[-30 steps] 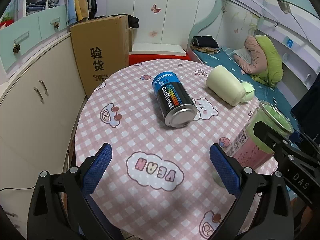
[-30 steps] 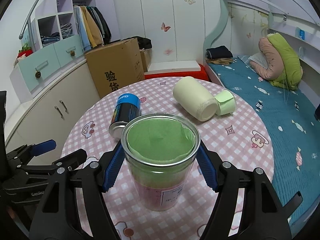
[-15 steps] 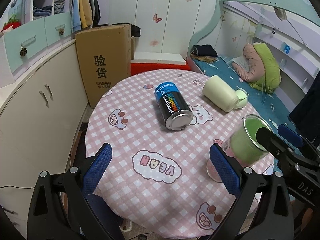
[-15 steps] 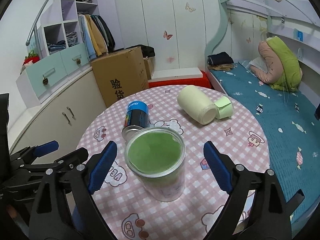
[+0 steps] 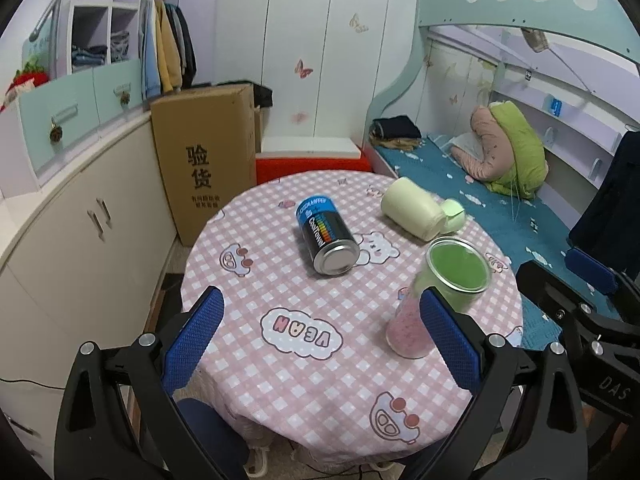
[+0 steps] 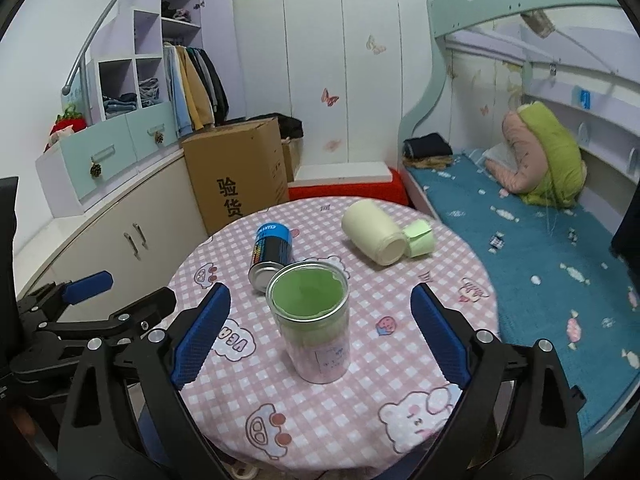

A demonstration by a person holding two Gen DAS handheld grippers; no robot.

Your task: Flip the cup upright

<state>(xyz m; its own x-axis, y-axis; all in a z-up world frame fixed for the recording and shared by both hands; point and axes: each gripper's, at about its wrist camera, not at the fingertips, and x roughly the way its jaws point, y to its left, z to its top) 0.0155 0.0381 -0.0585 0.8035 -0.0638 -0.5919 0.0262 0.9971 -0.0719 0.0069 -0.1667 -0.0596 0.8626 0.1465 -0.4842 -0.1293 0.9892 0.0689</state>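
A clear cup (image 6: 312,320) with a green inside and pink lower part stands upright on the round pink checked table (image 6: 400,360). It also shows in the left wrist view (image 5: 440,292), right of centre. My right gripper (image 6: 318,340) is open, its blue pads apart on either side of the cup and drawn back from it. My left gripper (image 5: 320,344) is open and empty above the table's near edge, left of the cup.
A black and blue can (image 5: 326,236) lies on its side mid-table. A cream bottle (image 5: 412,214) with a green cap (image 5: 452,214) lies behind it. A cardboard box (image 5: 204,160) and cabinets stand left, a bed (image 5: 500,208) right.
My right gripper has opened, let go of the cup and pulled back. The cup now stands on the table. Both grippers have drawn back from the table.
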